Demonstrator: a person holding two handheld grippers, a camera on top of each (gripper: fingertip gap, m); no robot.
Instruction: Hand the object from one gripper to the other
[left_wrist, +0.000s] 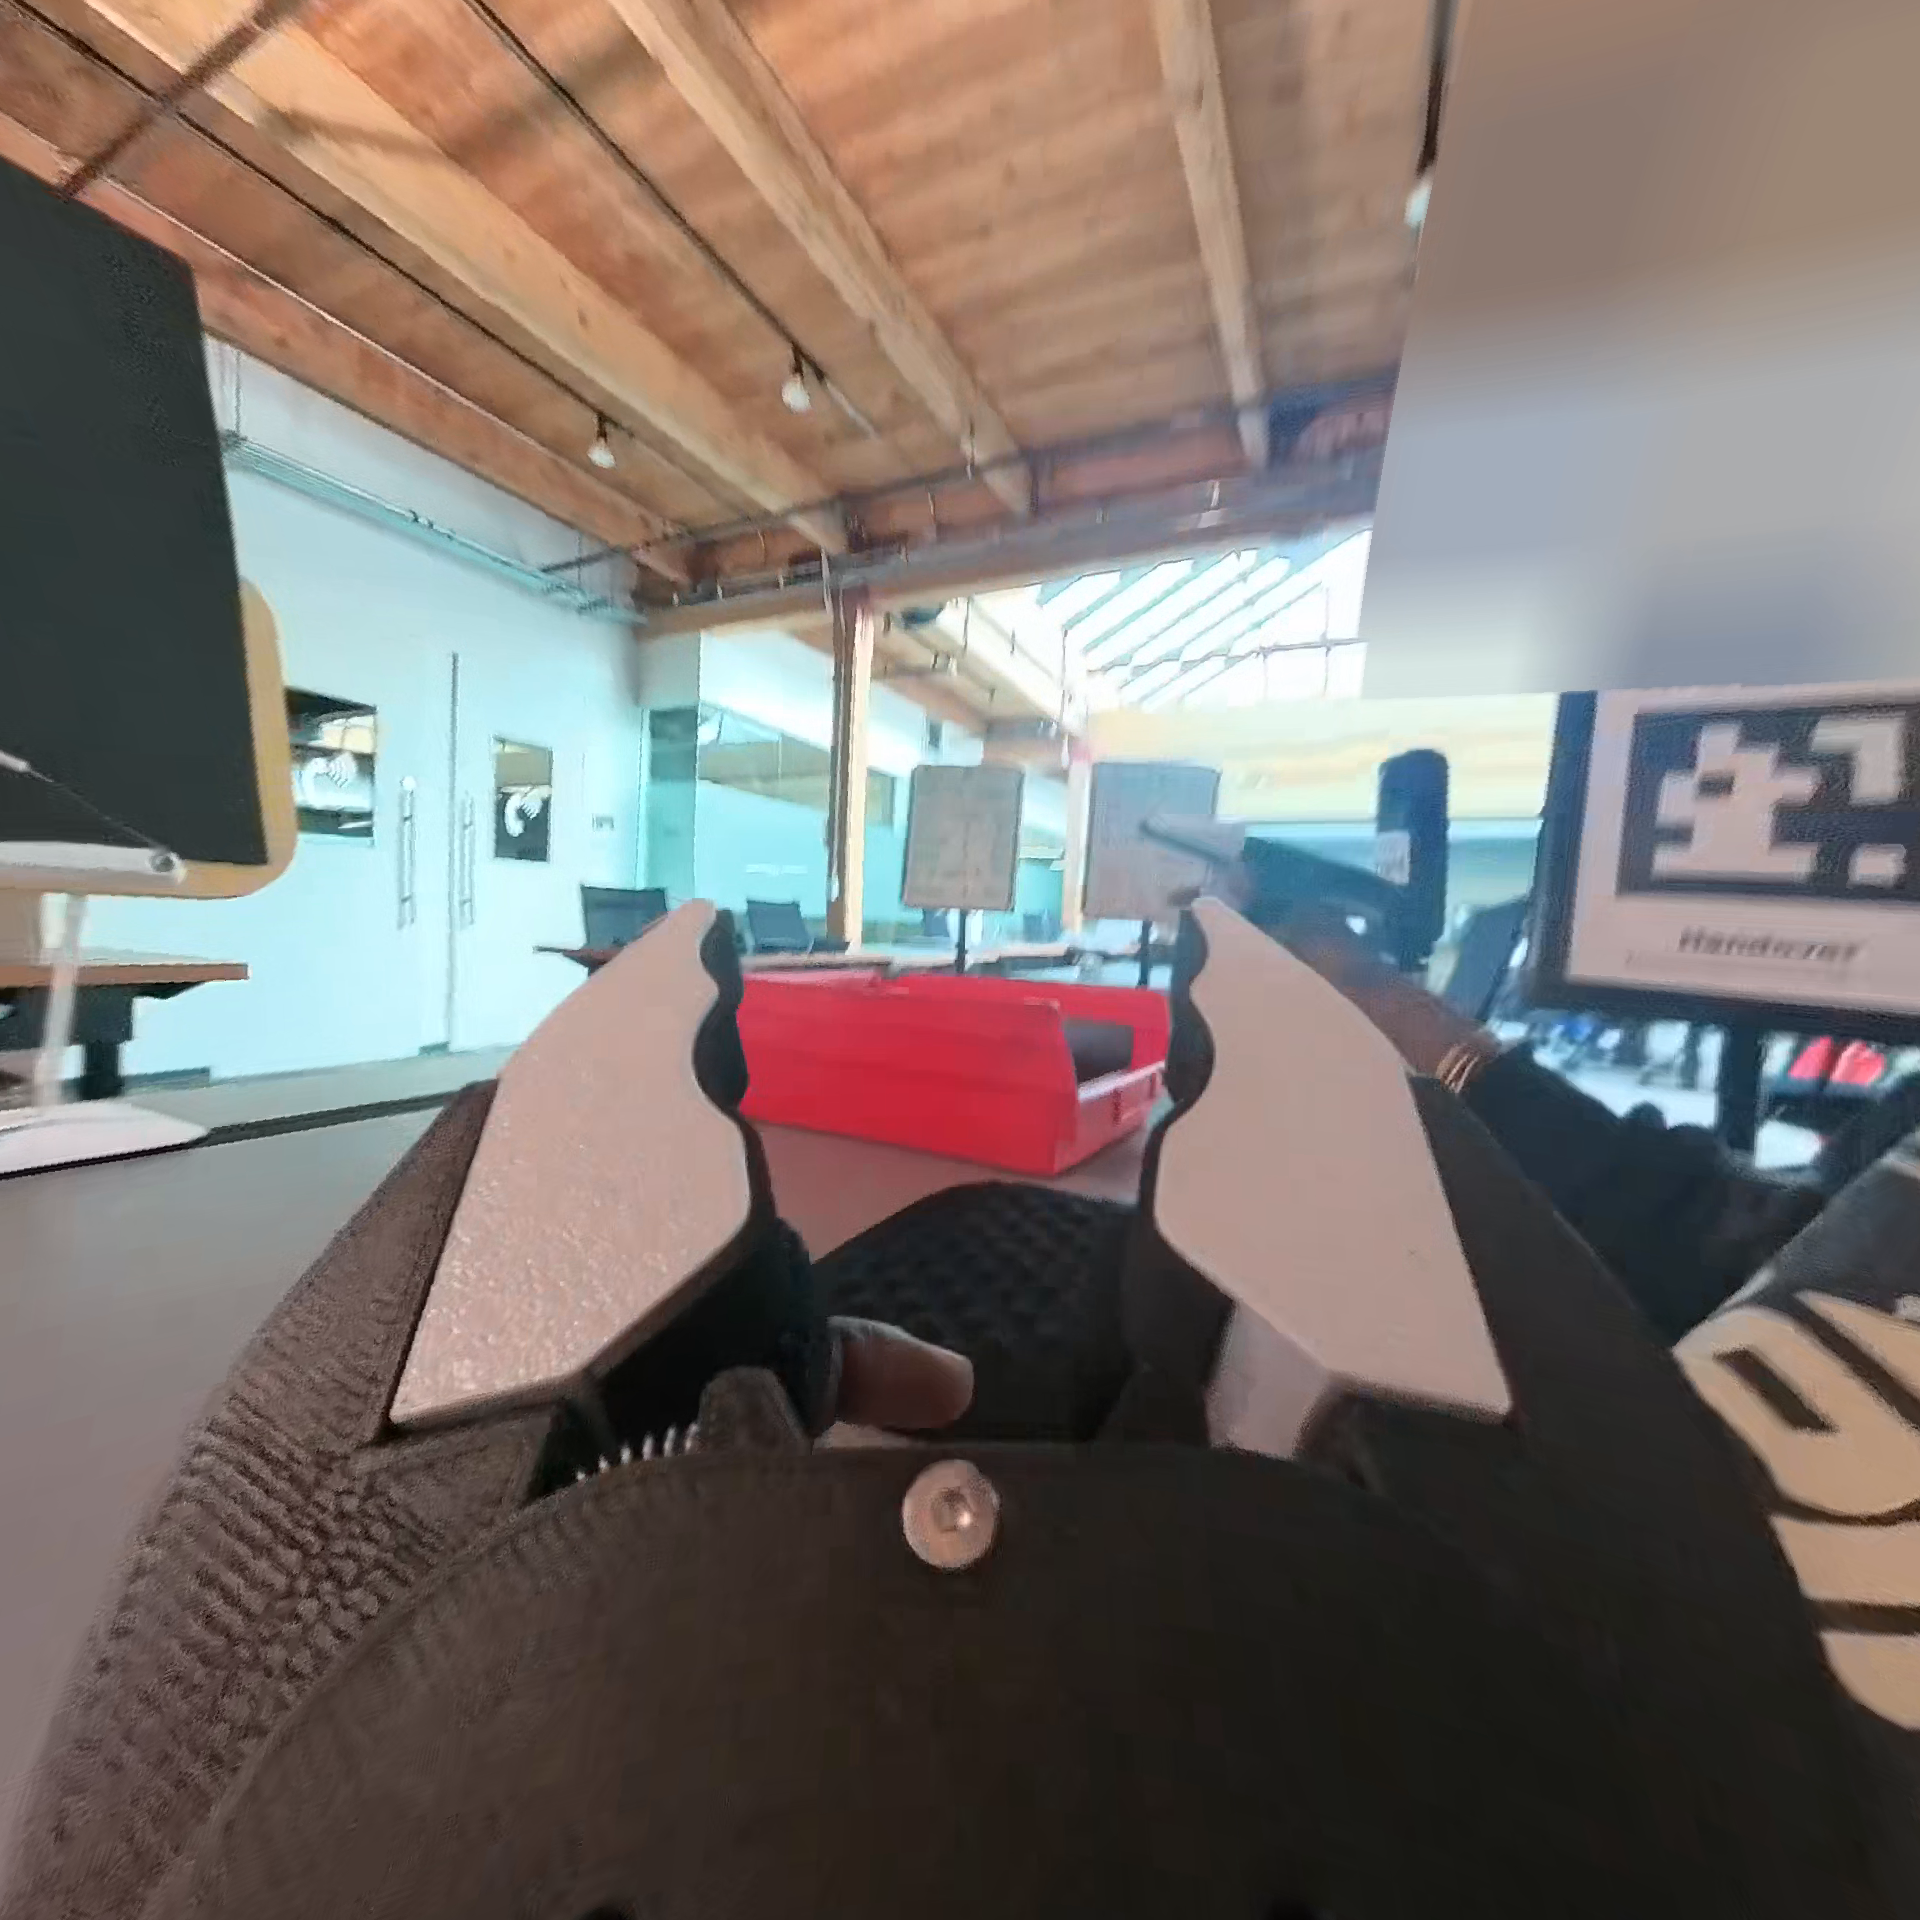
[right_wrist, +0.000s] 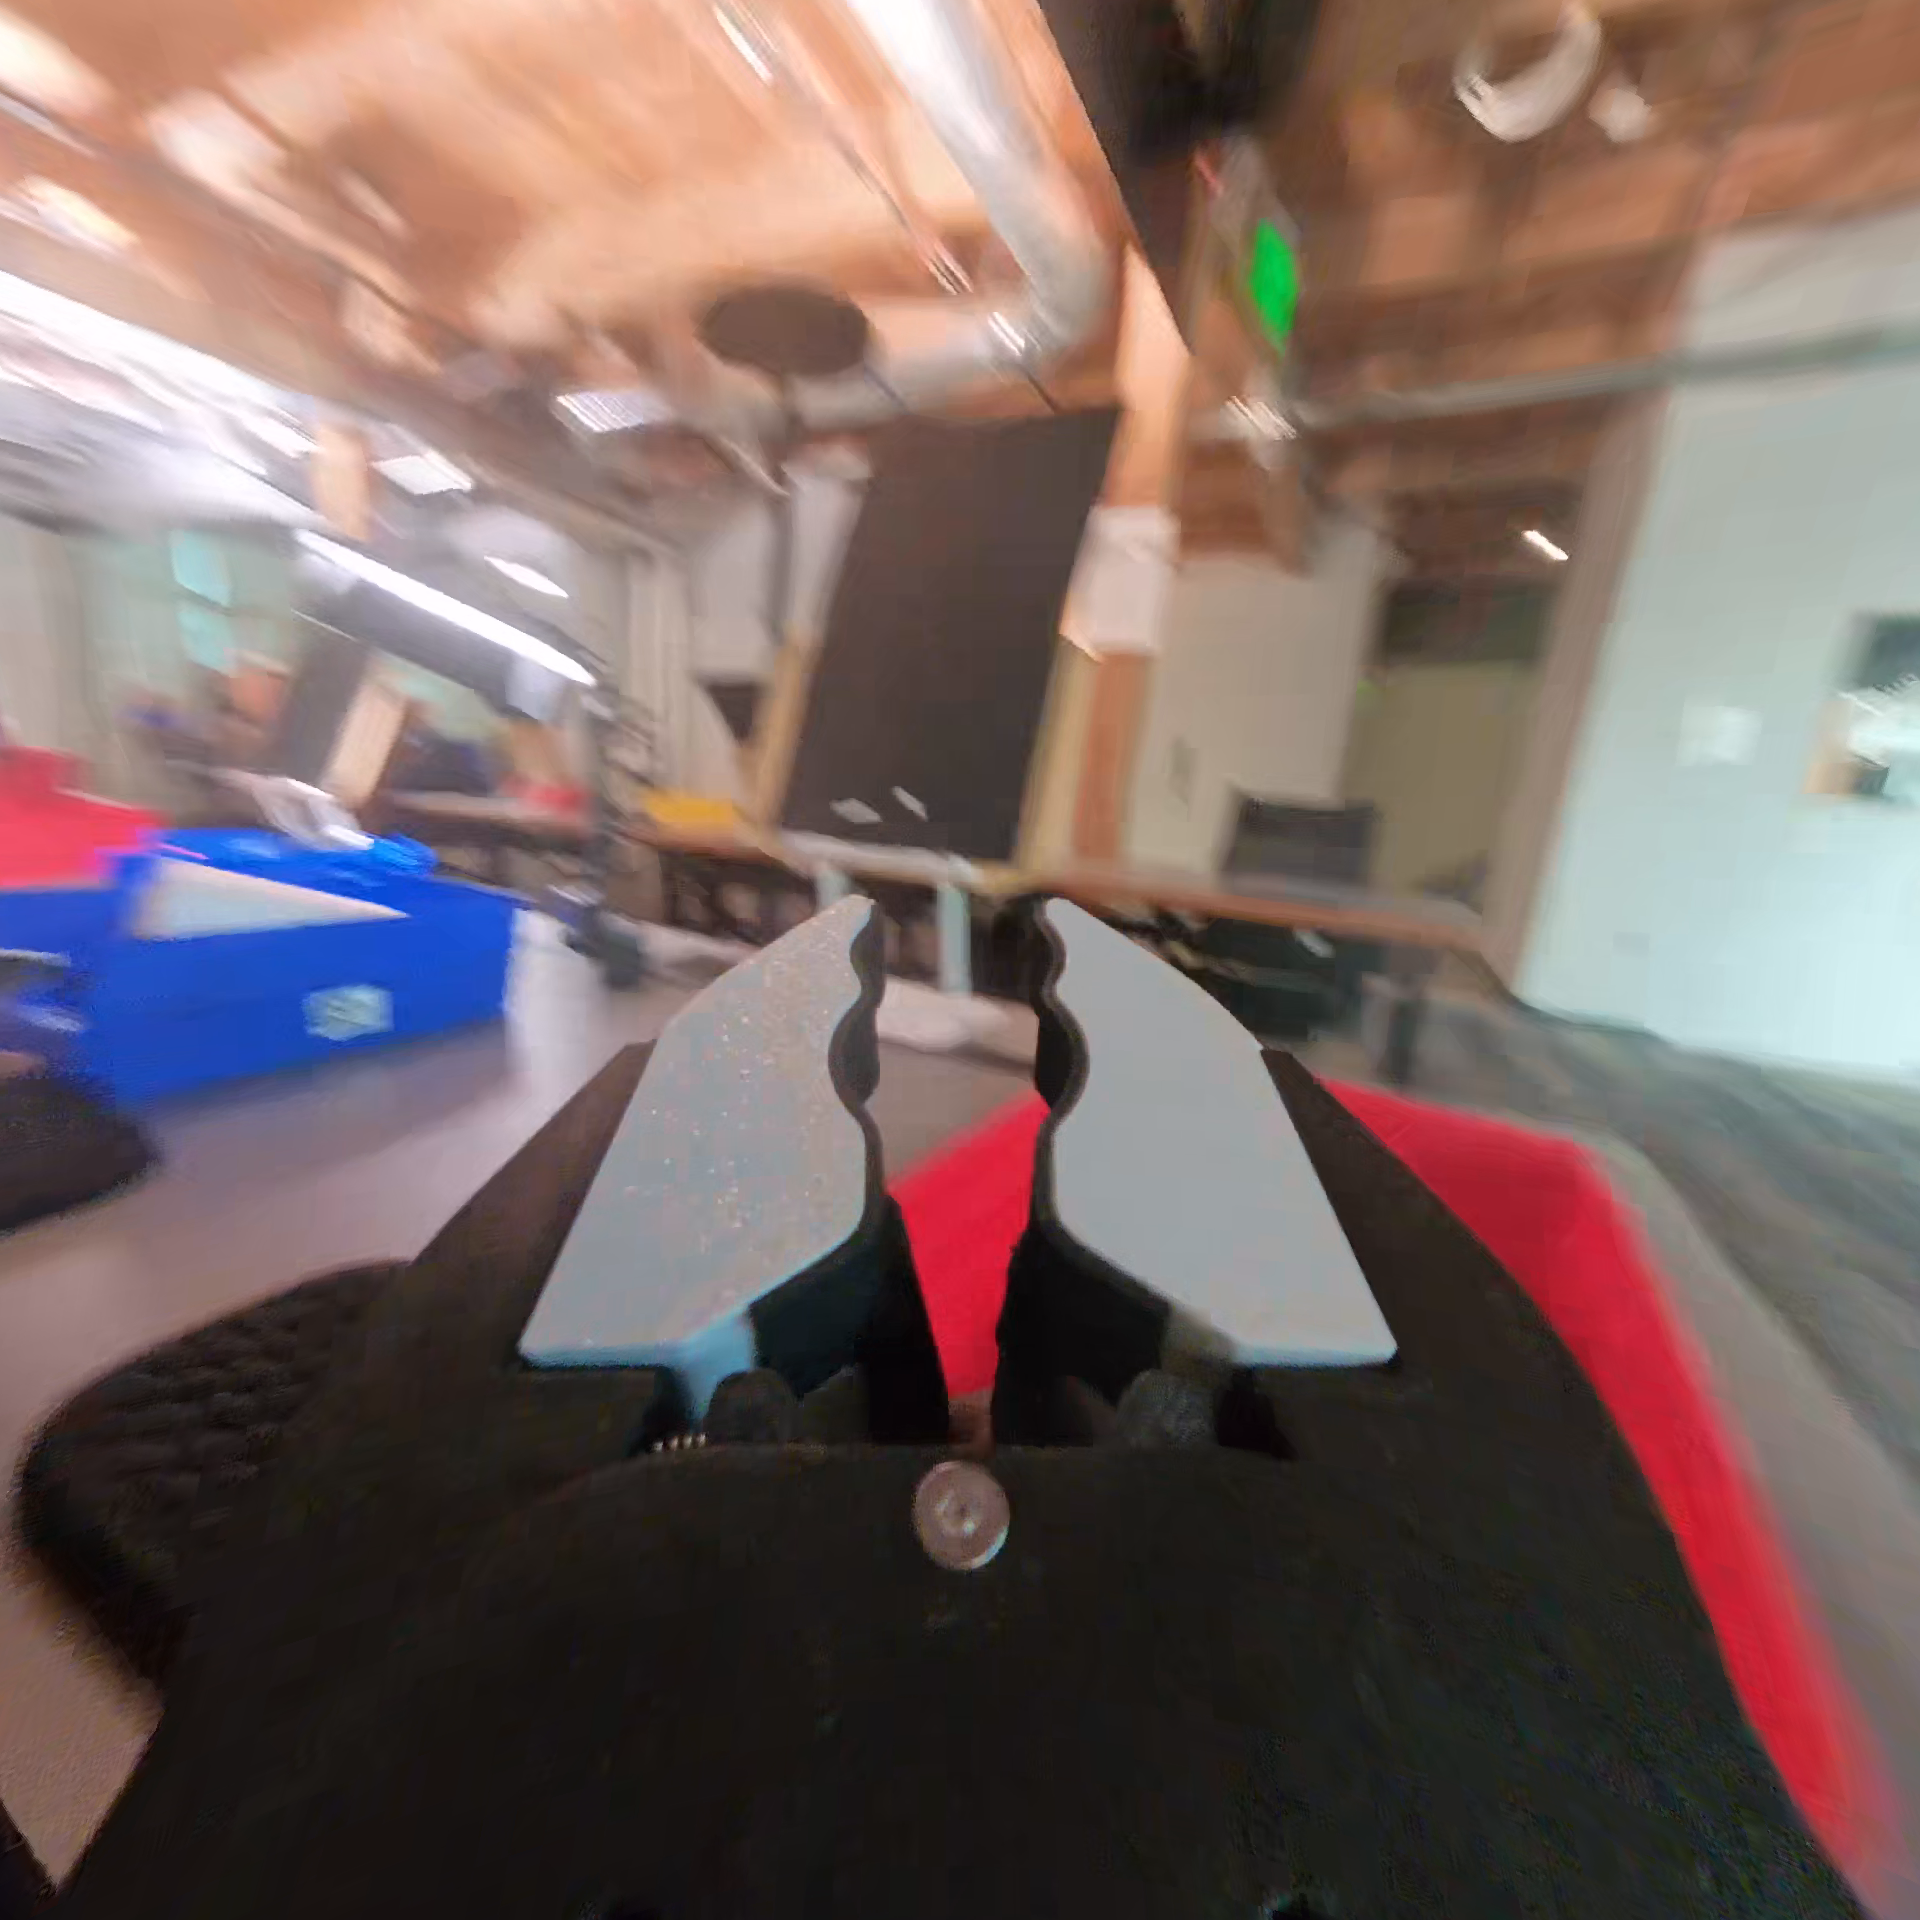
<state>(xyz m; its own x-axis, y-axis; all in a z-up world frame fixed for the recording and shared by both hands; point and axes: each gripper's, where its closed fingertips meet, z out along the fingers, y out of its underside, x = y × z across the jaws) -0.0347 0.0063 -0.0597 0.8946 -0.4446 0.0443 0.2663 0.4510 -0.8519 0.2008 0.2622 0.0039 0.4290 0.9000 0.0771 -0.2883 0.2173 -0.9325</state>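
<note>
Fingers apart on our left gripper (left_wrist: 951, 925), empty above the red bin (left_wrist: 935, 1060). Our right gripper (right_wrist: 956, 914) shows a narrower gap, nothing held. We judge no object picked yet.

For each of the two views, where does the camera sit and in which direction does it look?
Left wrist view: sits behind the left tool, looks level over a dark table at a red bin; a gloved hand shows at right.
Right wrist view: sits behind the right tool, looks, blurred, toward a blue bin; red bin below.
Shared: both tools open and empty, red bin, wooden ceiling.
</note>
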